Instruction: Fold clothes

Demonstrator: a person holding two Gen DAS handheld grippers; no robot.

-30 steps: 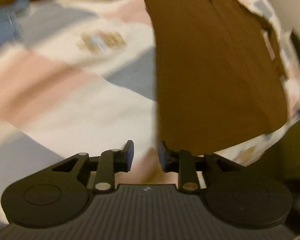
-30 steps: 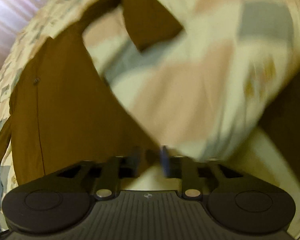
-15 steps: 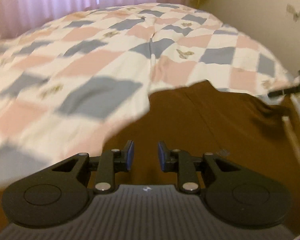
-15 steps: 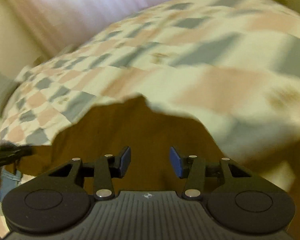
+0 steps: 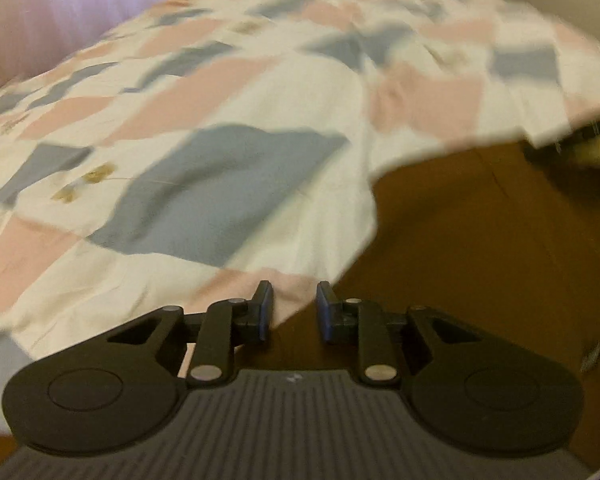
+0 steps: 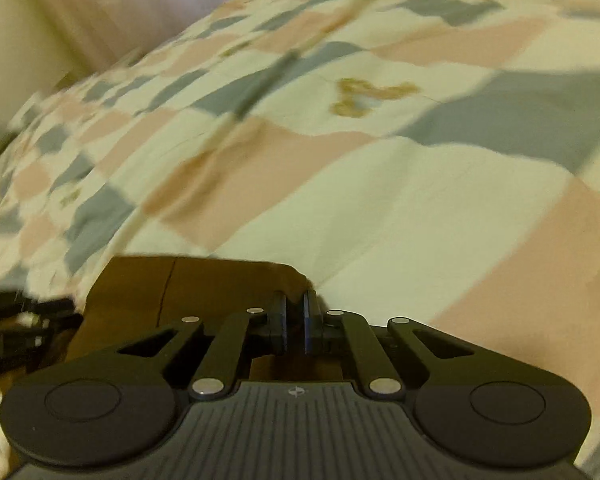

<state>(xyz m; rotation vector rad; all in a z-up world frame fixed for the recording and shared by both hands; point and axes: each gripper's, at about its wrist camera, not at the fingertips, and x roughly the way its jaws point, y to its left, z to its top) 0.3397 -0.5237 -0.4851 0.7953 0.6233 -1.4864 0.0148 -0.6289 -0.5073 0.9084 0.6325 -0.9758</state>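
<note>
A brown garment [image 5: 480,248] lies flat on a checked bedspread [image 5: 220,128]. In the left wrist view it fills the lower right; my left gripper [image 5: 291,308] is open and empty, hovering over the garment's left edge. In the right wrist view the brown garment [image 6: 188,284] shows as a flat patch at lower left. My right gripper [image 6: 295,322] has its jaws nearly together at the garment's right corner; the cloth seems to sit between the pads. The other gripper [image 6: 16,320] shows at the far left.
The bedspread [image 6: 380,160] of pink, grey and white squares covers the bed all around. Pale curtains [image 5: 60,8] hang behind the bed. A wall [image 6: 16,32] stands at the left of the right wrist view.
Both cameras swung from looking down at the hanging garment to looking low across the bed. The right jaws went from open to nearly shut at the garment's corner. The left jaws stayed open.
</note>
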